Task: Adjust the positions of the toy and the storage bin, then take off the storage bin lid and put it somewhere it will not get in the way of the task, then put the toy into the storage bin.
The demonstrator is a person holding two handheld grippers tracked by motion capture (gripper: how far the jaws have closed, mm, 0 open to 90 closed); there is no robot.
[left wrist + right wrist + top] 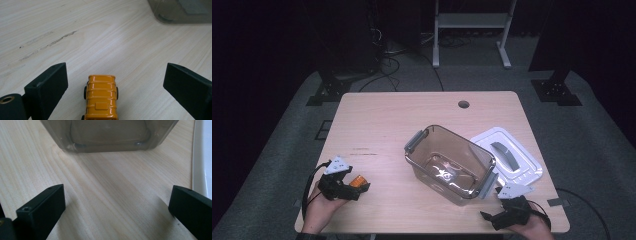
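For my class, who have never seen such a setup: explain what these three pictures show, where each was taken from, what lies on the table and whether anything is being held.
A person sits at a wooden table and holds a hand tool with two black jaws, a pair of tongs, in each hand. The high view looks down from above: left tongs, right tongs. The other two pictures come from small cameras riding on each pair of tongs, looking along the jaws. On the table stand a clear plastic box, open, with its white lid lying beside it. An orange toy car lies between the open left tongs, not gripped. The right tongs are open with nothing between them.
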